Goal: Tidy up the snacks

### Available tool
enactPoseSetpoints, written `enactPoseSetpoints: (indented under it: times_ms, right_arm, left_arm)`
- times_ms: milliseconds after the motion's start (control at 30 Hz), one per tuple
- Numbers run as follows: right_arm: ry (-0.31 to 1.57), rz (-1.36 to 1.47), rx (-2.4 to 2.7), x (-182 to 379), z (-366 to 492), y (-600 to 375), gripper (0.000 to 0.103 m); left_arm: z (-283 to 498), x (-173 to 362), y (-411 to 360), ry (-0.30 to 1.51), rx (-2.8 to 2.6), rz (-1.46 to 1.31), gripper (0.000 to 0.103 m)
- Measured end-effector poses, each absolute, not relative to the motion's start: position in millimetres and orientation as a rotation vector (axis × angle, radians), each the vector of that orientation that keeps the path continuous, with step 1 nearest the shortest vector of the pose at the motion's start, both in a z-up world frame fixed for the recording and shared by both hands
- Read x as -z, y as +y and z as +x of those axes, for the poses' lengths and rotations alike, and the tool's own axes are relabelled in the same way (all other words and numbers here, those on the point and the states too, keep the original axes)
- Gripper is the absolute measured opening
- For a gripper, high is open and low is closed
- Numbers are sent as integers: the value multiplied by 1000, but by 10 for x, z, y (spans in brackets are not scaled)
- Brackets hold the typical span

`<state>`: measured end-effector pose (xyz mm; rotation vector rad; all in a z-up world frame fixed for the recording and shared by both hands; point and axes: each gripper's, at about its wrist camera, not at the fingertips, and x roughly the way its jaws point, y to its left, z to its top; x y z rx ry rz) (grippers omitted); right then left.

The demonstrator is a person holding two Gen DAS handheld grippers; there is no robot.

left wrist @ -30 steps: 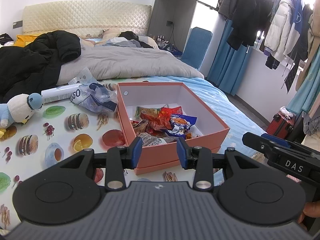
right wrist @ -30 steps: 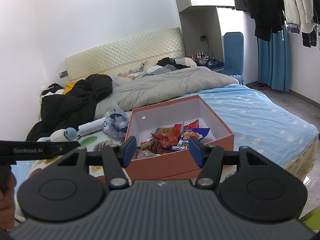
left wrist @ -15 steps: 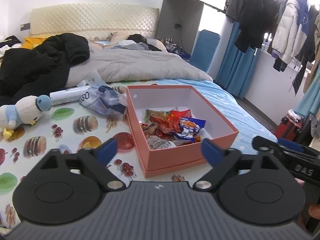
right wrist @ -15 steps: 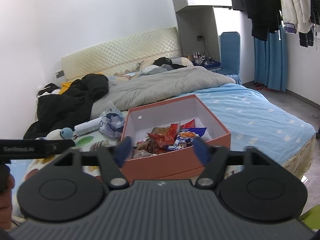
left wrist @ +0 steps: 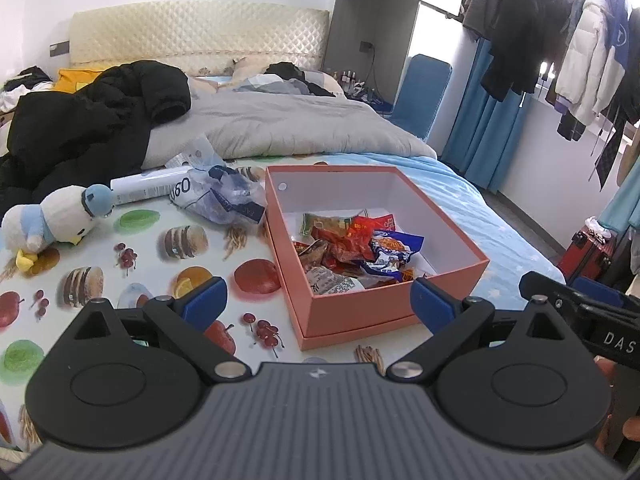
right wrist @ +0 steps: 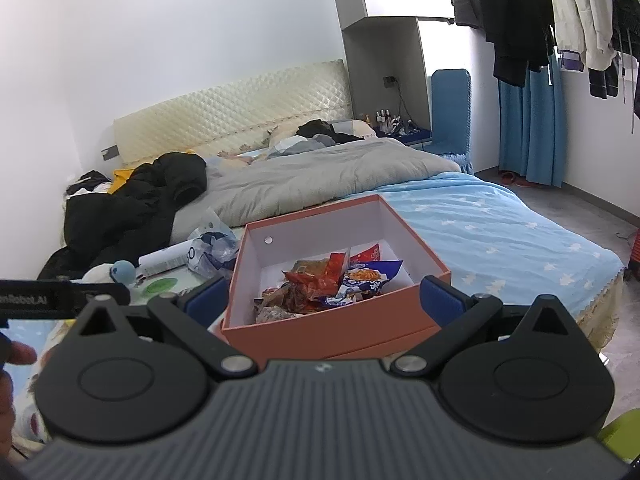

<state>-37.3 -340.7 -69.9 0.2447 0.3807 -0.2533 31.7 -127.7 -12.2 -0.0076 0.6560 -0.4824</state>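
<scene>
The left gripper [left wrist: 318, 306] is being held with its jaws spread wide and nothing between them, above the near edge of the food-print cloth [left wrist: 132, 248]. The right gripper [right wrist: 322, 300] is likewise being held wide apart and empty, just in front of the salmon box [right wrist: 344, 330]. The snack packets [left wrist: 352, 250] are lying heaped together in the near part of that box, red, brown and blue wrappers overlapping, while the far part is being left bare. A crumpled plastic bag [left wrist: 218, 200], a white tube [left wrist: 150, 188] and a plush bird [left wrist: 48, 220] are lying on the cloth to the box's left.

Trouble is being risked mainly by the tangle: two crinkly wrappers could be pinched at once, or one could be dragged over the wall. The light box could also be nudged on the soft bedding if a finger is caught on its rim.
</scene>
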Motion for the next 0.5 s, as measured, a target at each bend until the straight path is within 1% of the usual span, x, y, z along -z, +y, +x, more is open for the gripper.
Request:
enactPoseSetpoints:
  times_ms: [500]
  right_arm:
    - [379, 248, 255, 671, -386, -3417, 103]
  left_arm:
    - [327, 119, -1279, 665, 474, -10, 100]
